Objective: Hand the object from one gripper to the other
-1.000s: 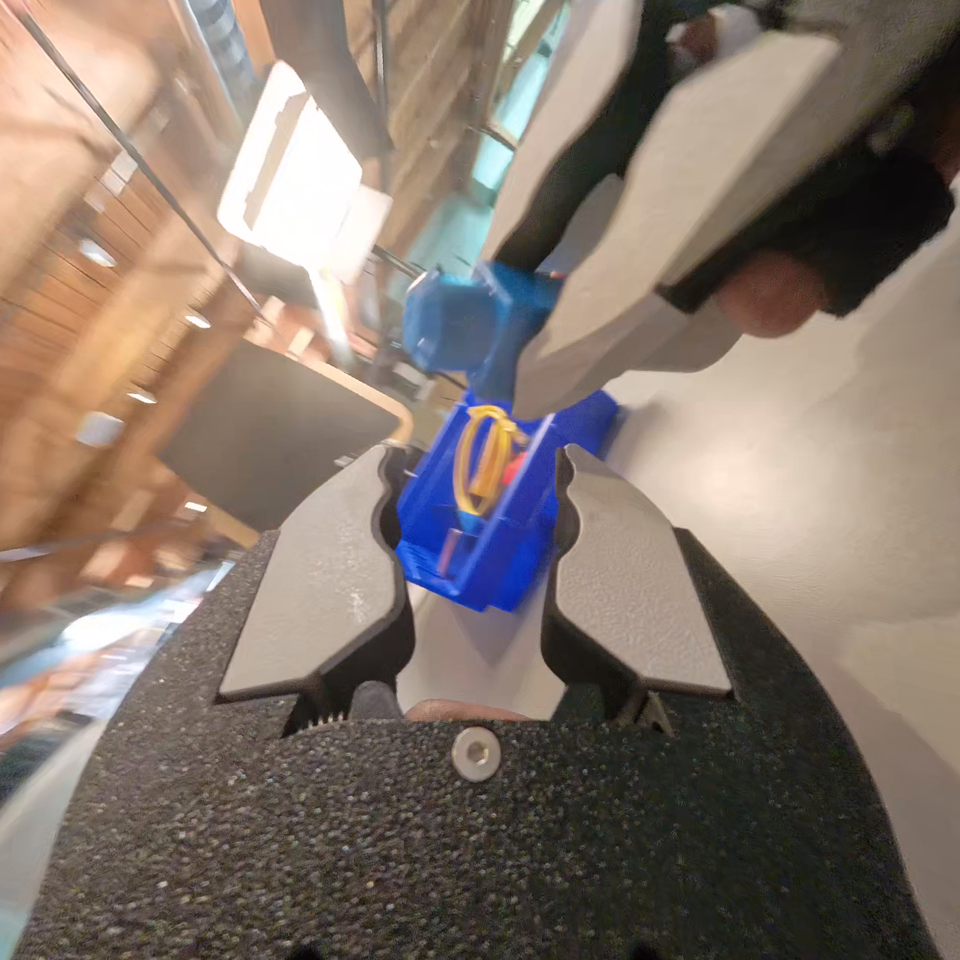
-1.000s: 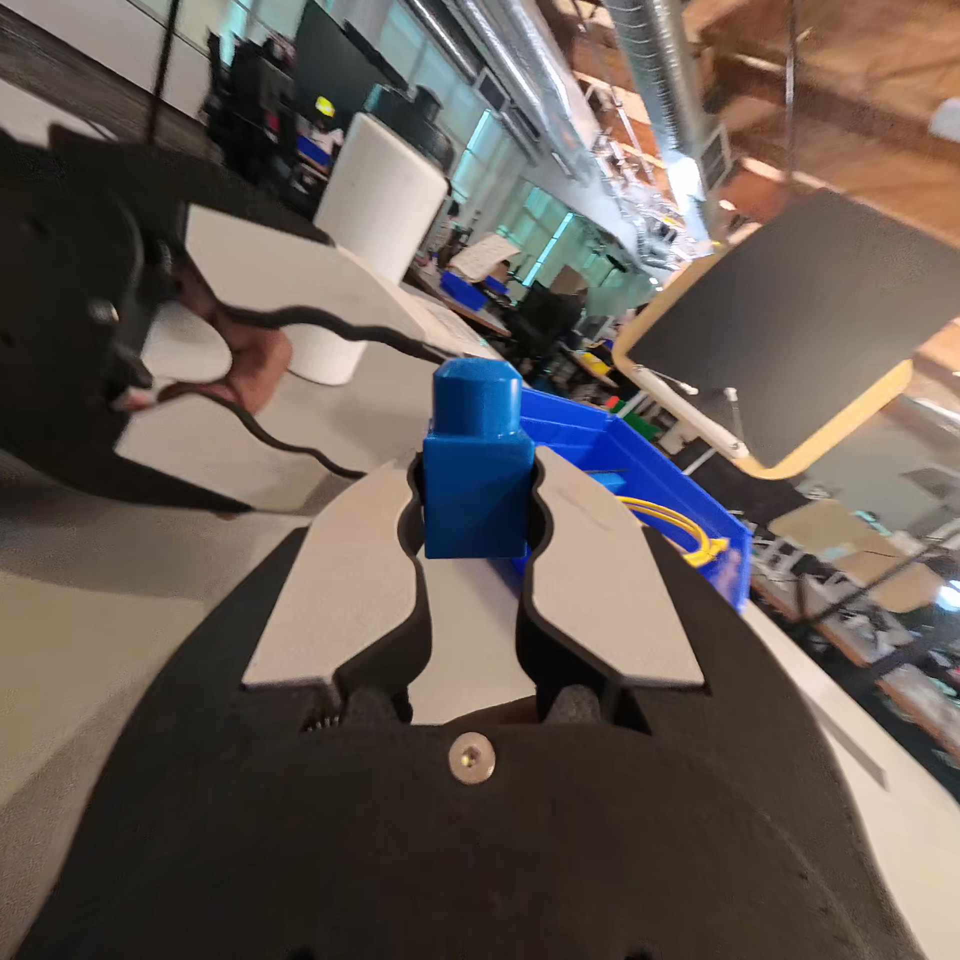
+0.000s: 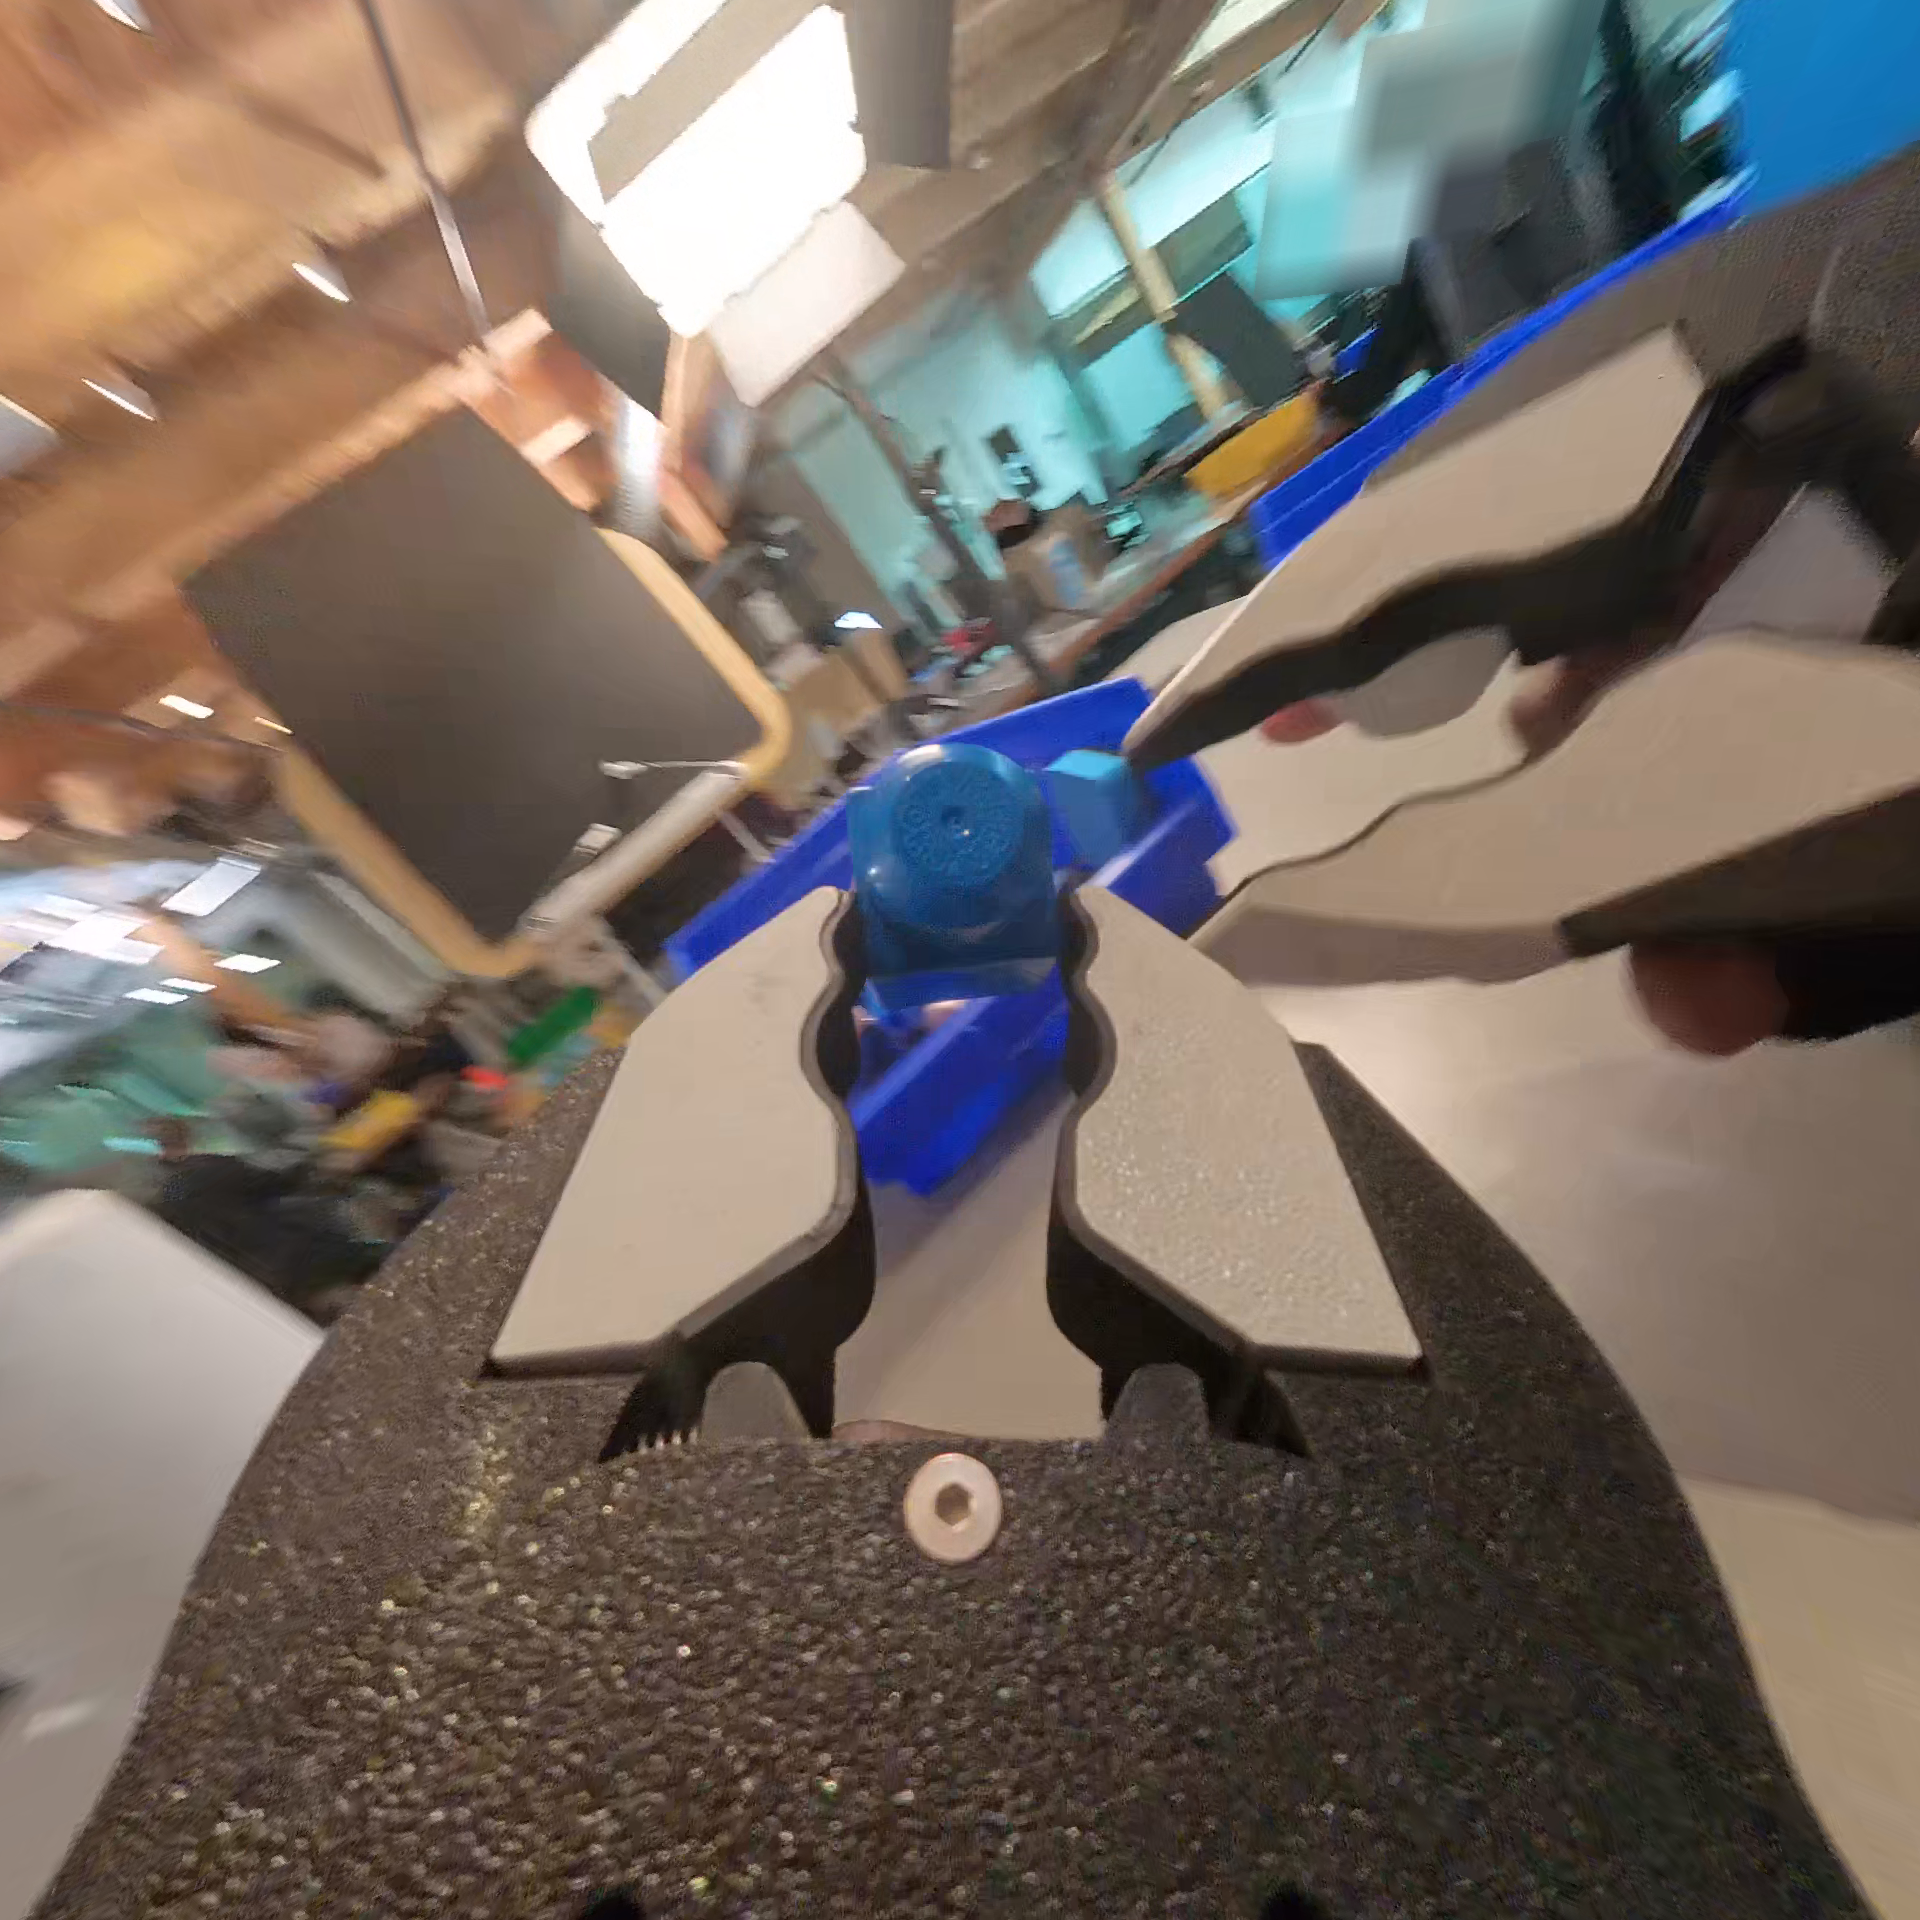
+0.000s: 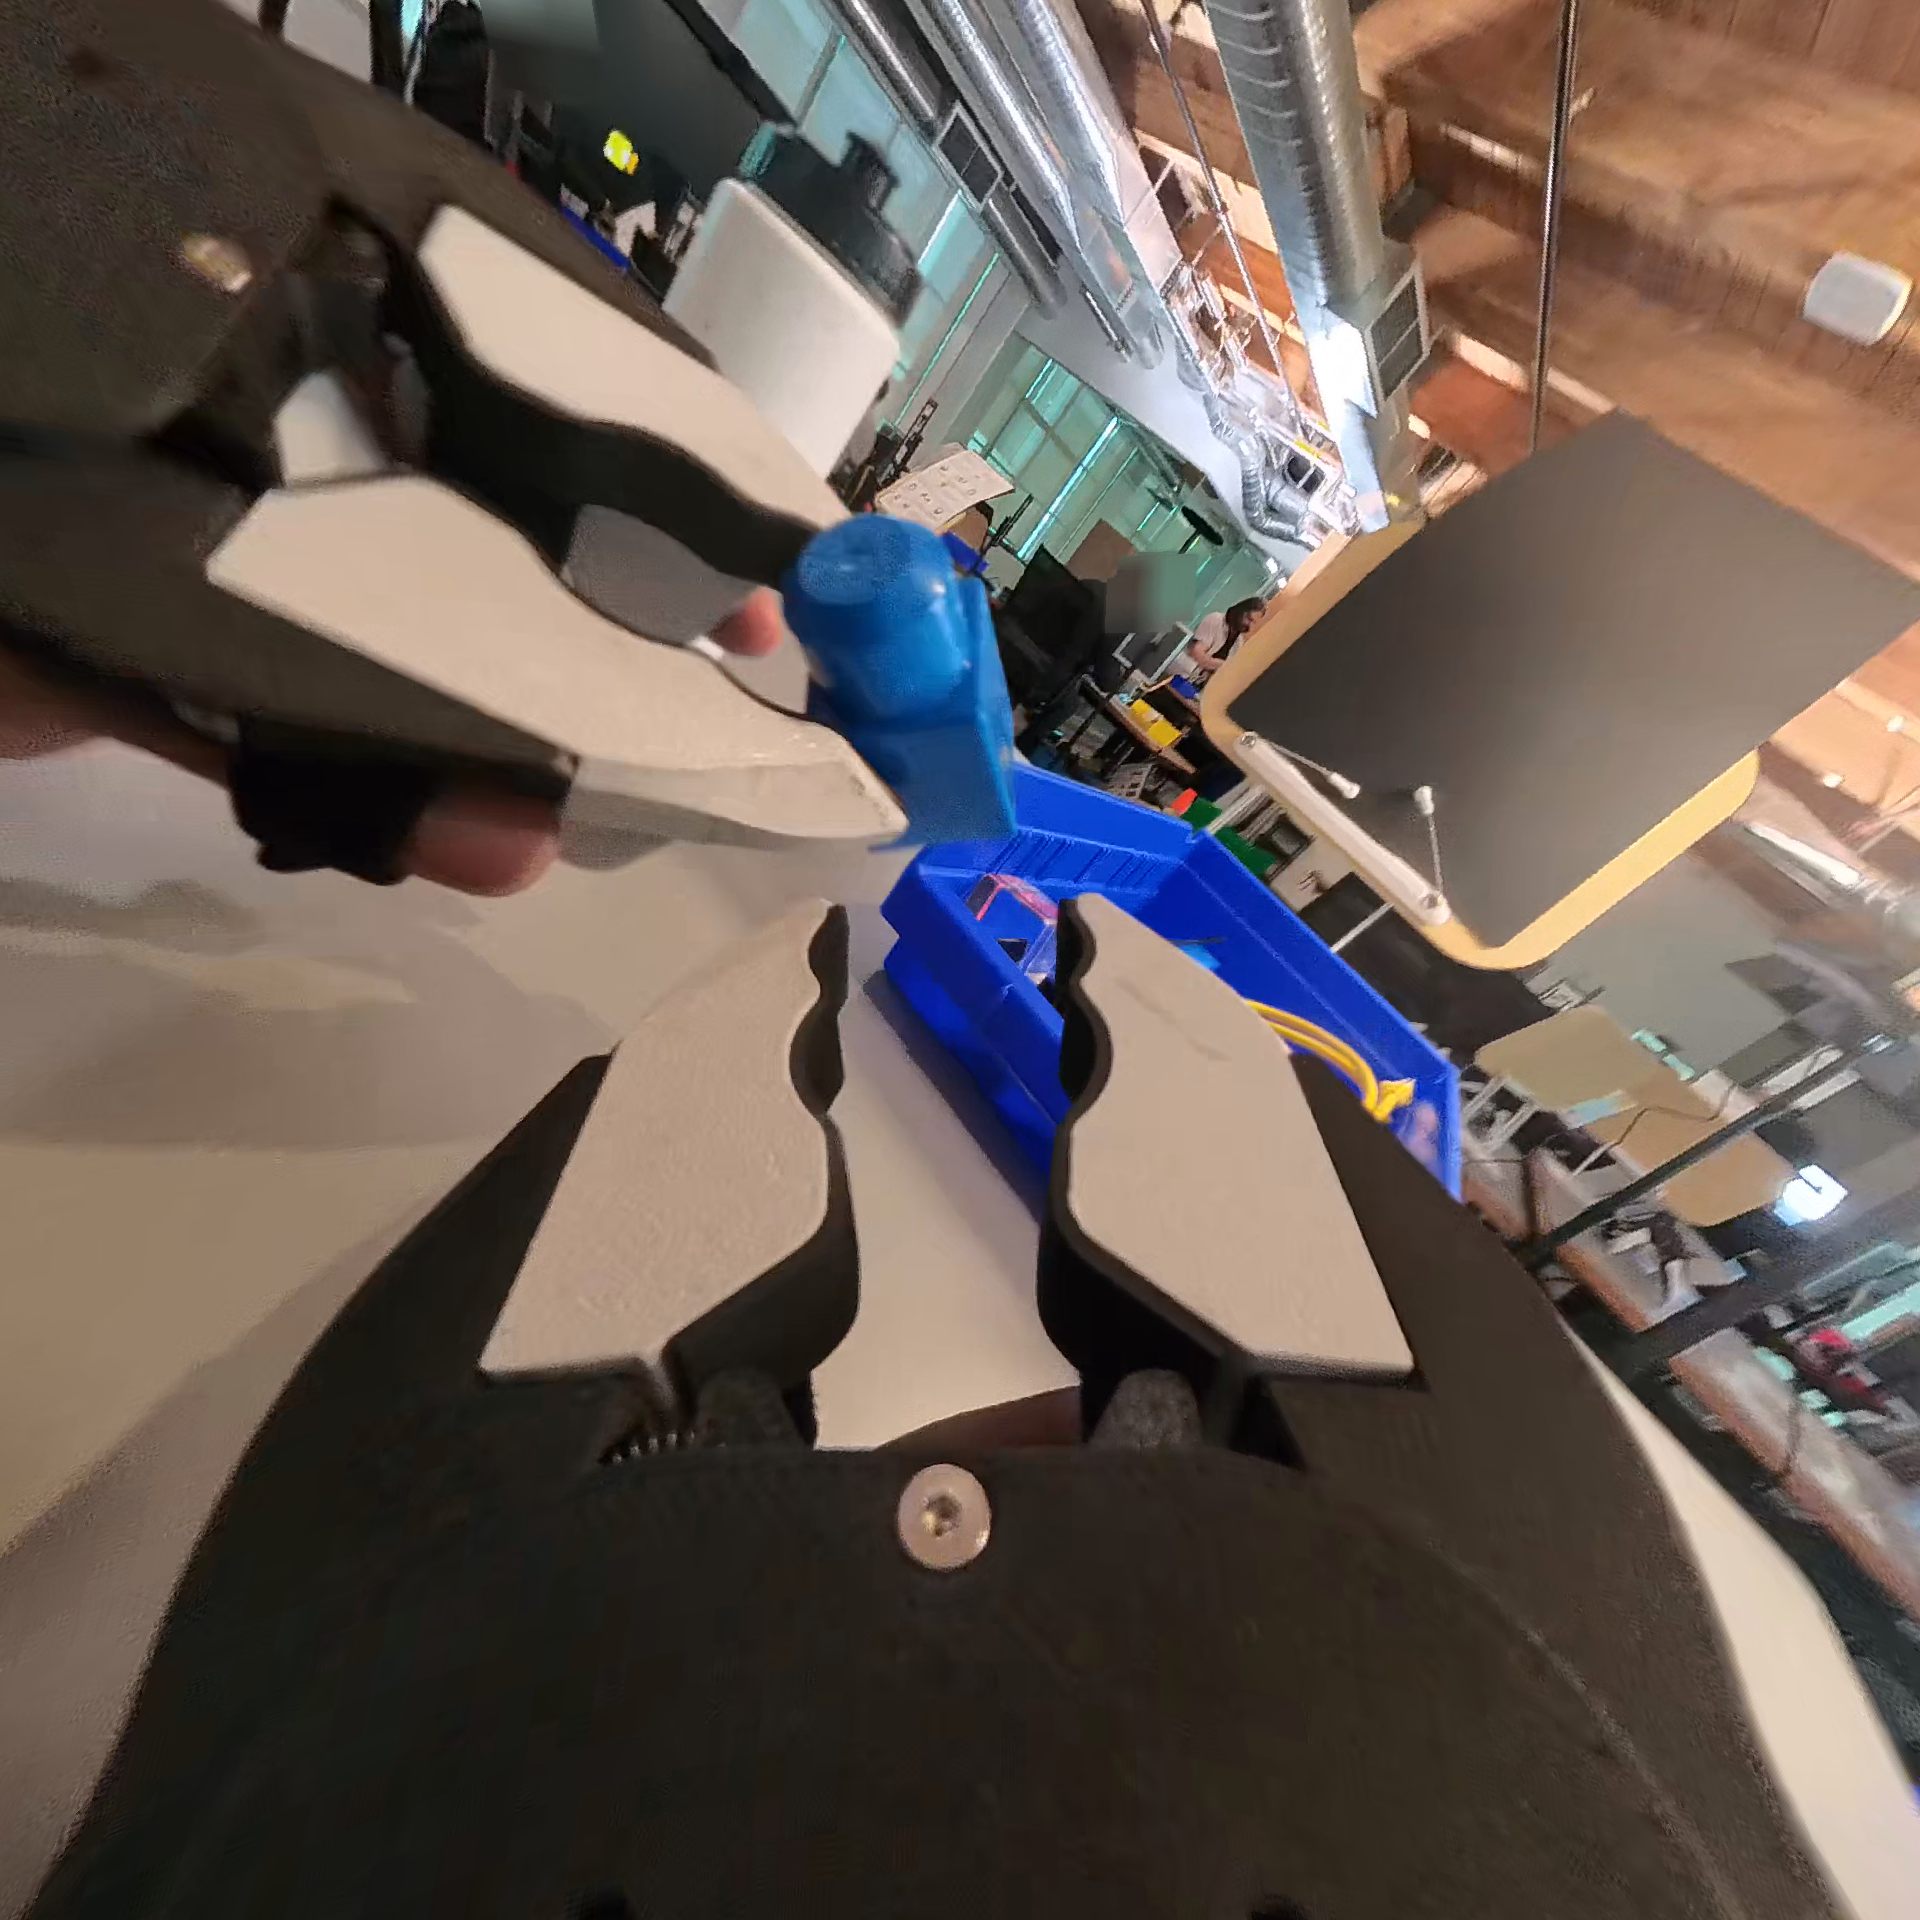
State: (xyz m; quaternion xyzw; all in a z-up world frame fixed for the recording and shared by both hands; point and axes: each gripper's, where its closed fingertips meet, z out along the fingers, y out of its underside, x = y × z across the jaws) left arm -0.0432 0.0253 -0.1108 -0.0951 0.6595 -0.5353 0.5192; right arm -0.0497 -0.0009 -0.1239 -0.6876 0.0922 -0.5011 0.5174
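1. At left, the left tongs (image 3: 956, 914) pinch the blue block (image 3: 951, 873) between their tips, its round stud pointing away from the camera and up over the grey bench (image 3: 1558, 1195).
2. The right wrist view confirms the hold: the left tongs (image 4: 831, 686) reach in from the upper left with the blue block (image 4: 894, 665) clamped at their tips, clear of the bench (image 4: 260, 1039) and above the near end of the blue bin (image 4: 1143, 914).
3. Behind the block, the blue bin (image 3: 966, 1081) sits on the bench; yellow bands (image 4: 1340, 1070) lie inside it.
4. At right, the right tongs (image 4: 951, 945) stand spread and empty, just below the block without touching it; from the left wrist they (image 3: 1174, 821) show parted beside it.
5. The handover itself looks done, the object resting with the receiving side. The step in hand appears to be separation: the next move calls for the empty tongs to back away cleanly, without brushing the block, while the left grip holds firm.
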